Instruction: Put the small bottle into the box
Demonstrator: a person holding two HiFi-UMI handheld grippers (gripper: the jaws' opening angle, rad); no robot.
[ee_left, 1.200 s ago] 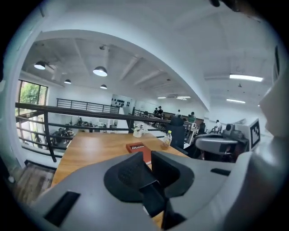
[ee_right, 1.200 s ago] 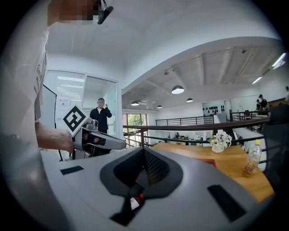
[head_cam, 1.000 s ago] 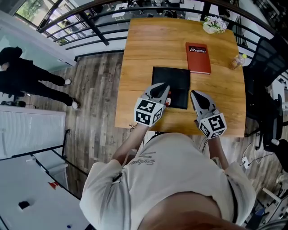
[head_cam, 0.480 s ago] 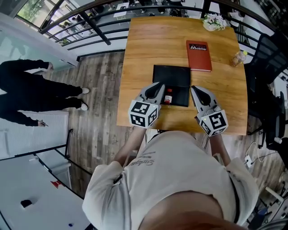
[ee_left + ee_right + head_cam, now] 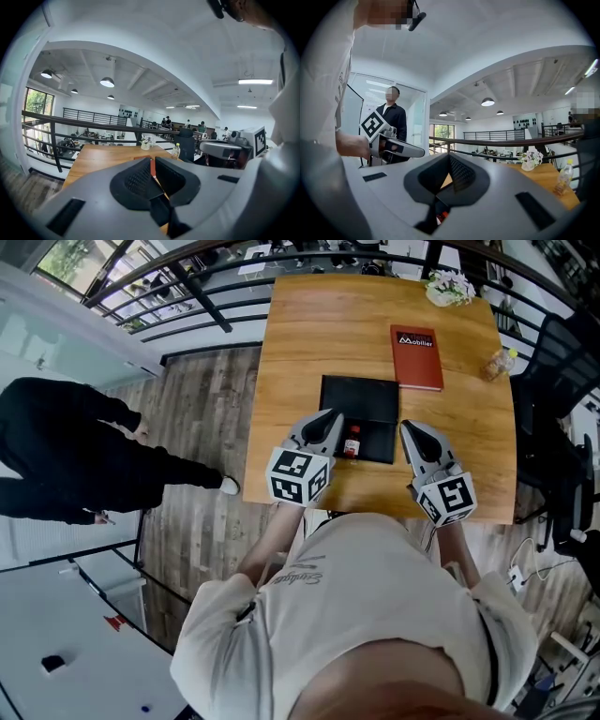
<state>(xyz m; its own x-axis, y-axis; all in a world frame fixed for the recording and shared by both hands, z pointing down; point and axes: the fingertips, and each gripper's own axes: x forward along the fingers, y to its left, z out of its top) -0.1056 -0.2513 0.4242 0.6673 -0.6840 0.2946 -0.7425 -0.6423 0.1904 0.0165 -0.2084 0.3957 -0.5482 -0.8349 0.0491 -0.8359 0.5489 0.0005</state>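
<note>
- One wooden table (image 5: pixel 300 343) is filling the middle of the head view, with a dark railing (image 5: pixel 202 301) running past its far left corner.
- A person in black clothes (image 5: pixel 56 465) is standing on the plank floor (image 5: pixel 202 418), well to the left of the table.
- Both grippers are hovering over the table's near edge, one on each side of the box. The left gripper (image 5: pixel 333 415) is holding its jaws pressed together with nothing between them. The right gripper (image 5: pixel 405 427) is likewise closed and empty.
- A flat black box (image 5: pixel 361 399) is lying open on the near half of the table.
- A red book (image 5: pixel 416 358) is lying just beside the box's far right corner.
- A bunch of pale flowers (image 5: pixel 447 289) is sitting at the far edge, and a clear plastic bottle (image 5: pixel 497 364) is standing near the right edge.
- The small bottle (image 5: pixel 352 442), red-capped, is standing upright inside the box close to its near wall, between the two grippers' tips.
</note>
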